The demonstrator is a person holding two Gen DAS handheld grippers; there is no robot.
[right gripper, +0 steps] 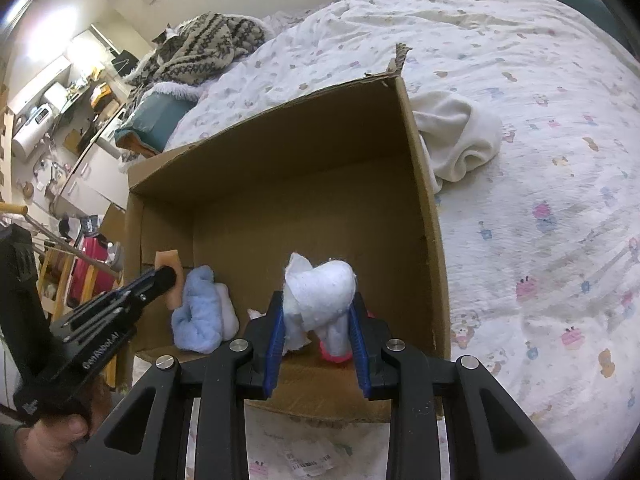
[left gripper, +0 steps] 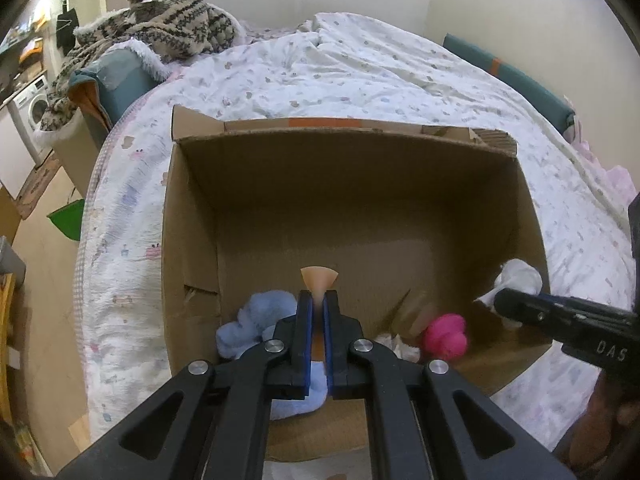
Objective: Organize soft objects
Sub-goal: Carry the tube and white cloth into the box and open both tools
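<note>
Right now your left gripper [left gripper: 319, 300] pinches a thin peach piece [left gripper: 319, 277] over the cardboard box [left gripper: 192, 240] on the bed [left gripper: 360, 72]. Your right gripper [right gripper: 316, 312] clamps a white soft bundle [right gripper: 320, 288] near the box's right wall, jaws partly apart around it.

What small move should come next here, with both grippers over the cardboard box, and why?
Probably open the right gripper to drop its white fluffy piece. It is already held over the cardboard box, above the pink item on the floor. The left gripper, pinching a peach-coloured piece beside the blue fluffy item, could release likewise.
</note>
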